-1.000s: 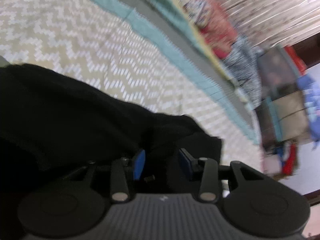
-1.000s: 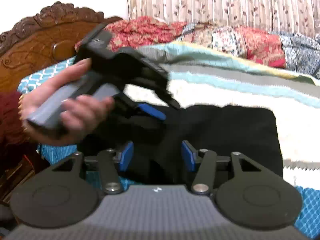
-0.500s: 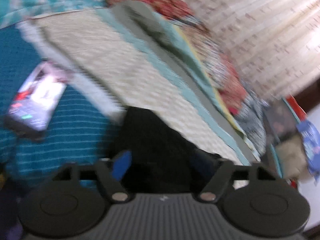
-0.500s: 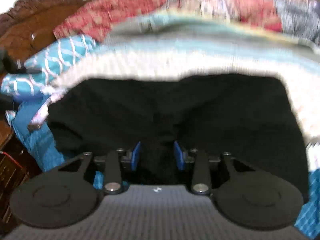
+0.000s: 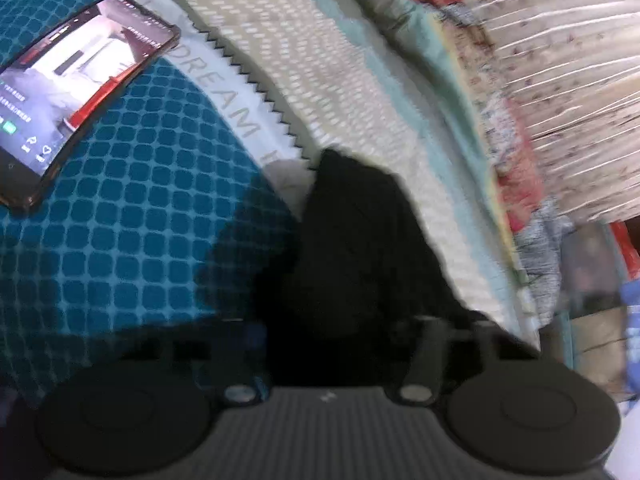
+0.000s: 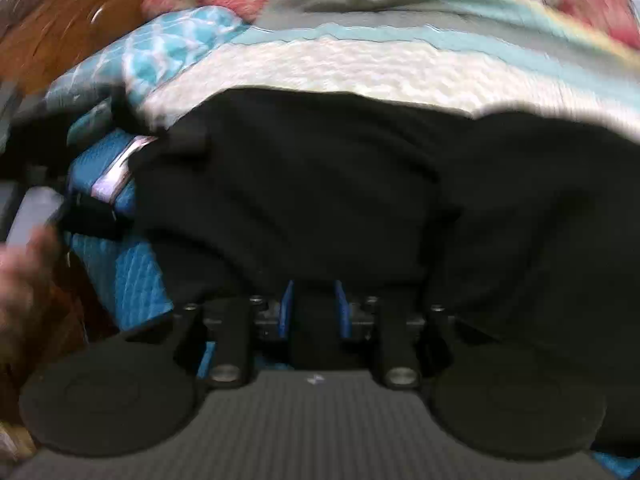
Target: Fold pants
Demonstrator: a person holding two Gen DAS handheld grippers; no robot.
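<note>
Two claws: both low over the near edge of the pants (image 6: 340, 184), which lie on the bed (image 5: 132, 240).
Pants: black, spread wide across the teal quilt and the cream blanket (image 6: 320, 68); ridges and creases show in the right wrist view, so I judge them already doubled at least once.
Left claw (image 5: 336, 344): closing, black cloth filling the gap; its pads are lost in dark and blur, so I cannot tell whether they pinch yet.
Right claw (image 6: 314, 308): narrow and closing, blue pads either side of a fold of black cloth; whether they press it I cannot tell.
Done: the pants look laid out and gathered into a broad, squat shape.
Left: by my reckoning, taking hold of the near edge, carrying it over for a further fold, then smoothing.
Only in left view: a phone (image 5: 76, 92) with its screen lit, lying on the quilt well away from the pants; also a zigzag trim with lettering, and a curtain (image 5: 568, 80) behind the bed.
Only in right view: the full width of the pants, a carved wooden headboard (image 6: 72, 36), and the person's hand (image 6: 24, 280) on the other tool's grey handle at the left edge.
</note>
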